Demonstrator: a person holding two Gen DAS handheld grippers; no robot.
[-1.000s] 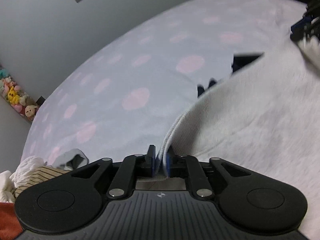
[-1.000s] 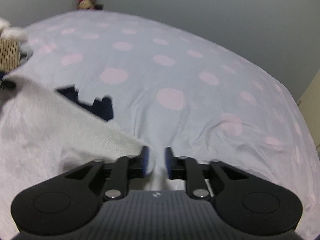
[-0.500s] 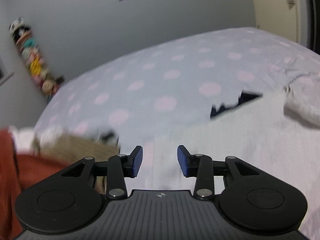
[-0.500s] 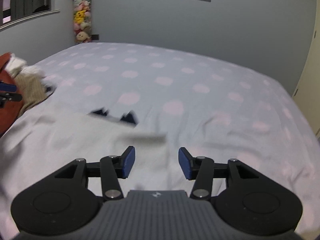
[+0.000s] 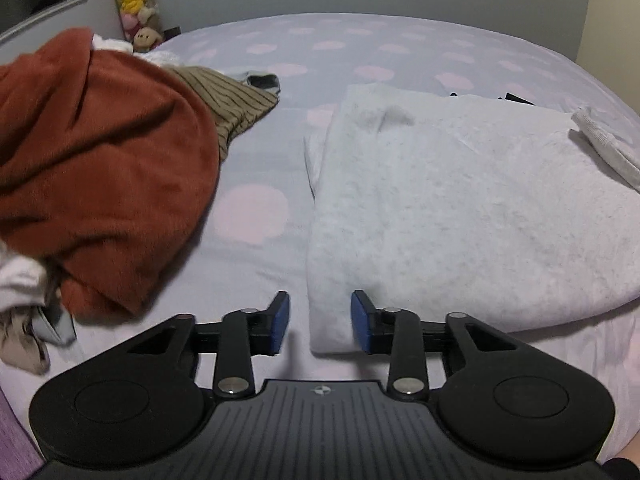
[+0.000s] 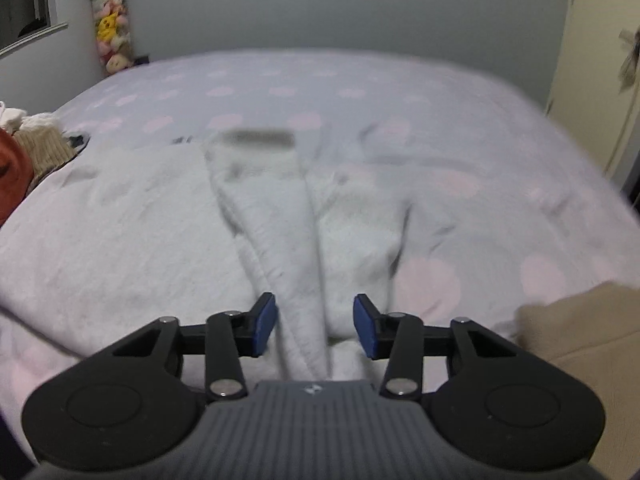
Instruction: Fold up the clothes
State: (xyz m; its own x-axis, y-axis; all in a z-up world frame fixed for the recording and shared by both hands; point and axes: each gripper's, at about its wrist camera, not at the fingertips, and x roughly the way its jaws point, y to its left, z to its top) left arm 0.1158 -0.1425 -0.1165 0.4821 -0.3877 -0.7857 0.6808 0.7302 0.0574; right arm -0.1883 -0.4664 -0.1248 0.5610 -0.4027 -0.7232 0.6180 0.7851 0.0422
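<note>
A light grey sweatshirt (image 5: 460,208) lies folded flat on the dotted lilac bed sheet (image 5: 256,208). My left gripper (image 5: 318,322) hovers at its near left corner. That corner sits between the blue pads, which do not press on it, and the jaws are closing. In the right wrist view, a bunched fold of the same grey sweatshirt (image 6: 288,240) runs back between the fingers of my right gripper (image 6: 316,326). Its jaws are closing too, with a gap still showing beside the pads. A ribbed white cuff (image 5: 604,148) lies on the sweatshirt's right side.
A heap of clothes lies at the left: a rust-orange garment (image 5: 100,168) on top of a tan striped knit (image 5: 228,100). Plush toys (image 5: 136,4) hang in the far left corner. A beige cloth (image 6: 580,328) lies near the right gripper. Something dark (image 5: 516,98) peeks out behind the sweatshirt.
Both grippers let go of the grey sweatshirt's edge, opened and drew back toward the near side. The sweatshirt now lies folded, and both pairs of jaws are narrower than half a second ago.
</note>
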